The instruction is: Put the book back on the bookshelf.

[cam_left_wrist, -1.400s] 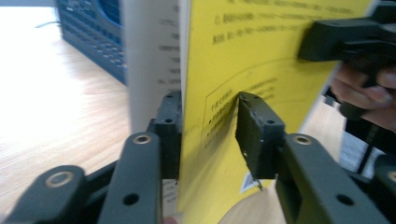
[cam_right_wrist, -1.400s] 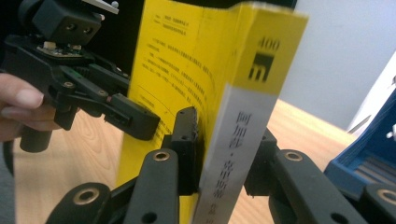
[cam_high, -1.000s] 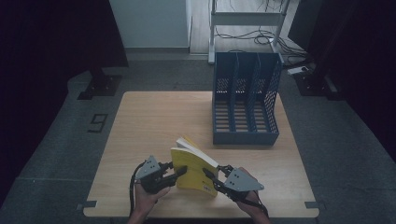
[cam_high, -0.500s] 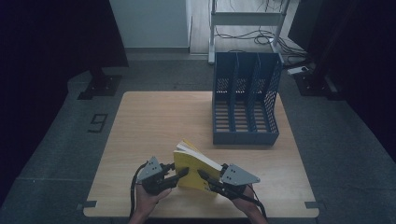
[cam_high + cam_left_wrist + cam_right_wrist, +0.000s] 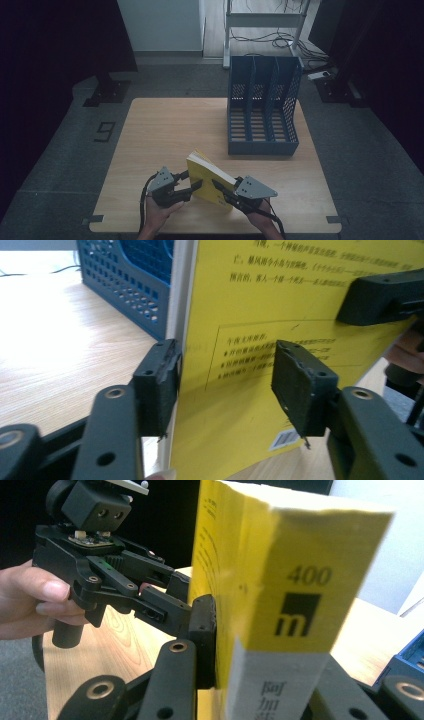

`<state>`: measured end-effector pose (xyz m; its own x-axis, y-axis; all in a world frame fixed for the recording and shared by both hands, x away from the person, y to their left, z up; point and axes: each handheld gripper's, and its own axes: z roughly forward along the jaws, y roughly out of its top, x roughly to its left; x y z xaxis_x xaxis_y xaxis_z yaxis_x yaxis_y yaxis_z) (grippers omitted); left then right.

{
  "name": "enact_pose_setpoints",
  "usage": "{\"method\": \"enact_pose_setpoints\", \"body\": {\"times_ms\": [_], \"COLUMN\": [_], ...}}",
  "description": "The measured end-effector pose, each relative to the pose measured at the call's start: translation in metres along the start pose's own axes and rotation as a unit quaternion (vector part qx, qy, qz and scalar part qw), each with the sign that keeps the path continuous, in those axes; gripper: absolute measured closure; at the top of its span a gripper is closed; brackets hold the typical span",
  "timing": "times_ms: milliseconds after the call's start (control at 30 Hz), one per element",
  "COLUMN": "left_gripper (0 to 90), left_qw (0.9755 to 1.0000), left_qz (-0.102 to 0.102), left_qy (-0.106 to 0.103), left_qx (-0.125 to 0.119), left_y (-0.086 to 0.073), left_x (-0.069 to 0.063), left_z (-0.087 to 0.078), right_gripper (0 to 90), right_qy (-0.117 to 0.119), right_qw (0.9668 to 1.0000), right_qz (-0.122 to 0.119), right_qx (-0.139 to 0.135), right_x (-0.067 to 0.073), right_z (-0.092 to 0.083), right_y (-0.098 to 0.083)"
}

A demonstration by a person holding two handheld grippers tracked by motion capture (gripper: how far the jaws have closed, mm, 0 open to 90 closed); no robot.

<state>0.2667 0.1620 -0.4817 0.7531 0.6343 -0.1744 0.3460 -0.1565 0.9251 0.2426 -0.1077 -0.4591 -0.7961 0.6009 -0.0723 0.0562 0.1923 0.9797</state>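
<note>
Yellow book, lower spine cut off

The thick yellow paperback book has a smooth card cover with a slight sheen, printed in matt black ink, and a pale block of uncoated paper pages. The black matt plastic left gripper carries jaw pads that look rubbery and scuffed, with frayed edges. The black right gripper bears a flat grey plate of dull metal. The light wooden table shows a smooth, faintly glossy grain. The blue perforated plastic file rack looks hard and semi-matt.
</note>
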Motion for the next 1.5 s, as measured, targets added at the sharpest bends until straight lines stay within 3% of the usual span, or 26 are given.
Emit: {"method": "enact_pose_setpoints", "body": {"times_ms": [200,500,800,1500], "left_gripper": [36.6,35.7,36.0,35.9], "left_qw": [0.9998,0.9995,0.9989,0.9982], "left_qz": [-0.007,-0.014,-0.023,-0.032], "left_qy": [0.021,0.028,0.039,0.039], "left_qx": [-0.002,0.002,0.010,0.032], "left_y": [0.000,0.000,-0.002,-0.003], "left_x": [0.004,0.007,0.009,0.011], "left_z": [-0.002,-0.003,-0.002,0.001], "right_gripper": [74.3,74.4,74.4,74.4], "right_qy": [0.004,-0.001,-0.027,-0.076], "right_qw": [0.9998,0.9997,0.9990,0.9955], "right_qz": [0.015,0.017,0.027,0.038], "right_qx": [-0.010,-0.015,-0.023,-0.041], "right_x": [-0.002,-0.003,-0.010,-0.018], "right_z": [0.000,-0.003,-0.010,-0.025], "right_y": [-0.002,-0.001,0.000,0.008]}}
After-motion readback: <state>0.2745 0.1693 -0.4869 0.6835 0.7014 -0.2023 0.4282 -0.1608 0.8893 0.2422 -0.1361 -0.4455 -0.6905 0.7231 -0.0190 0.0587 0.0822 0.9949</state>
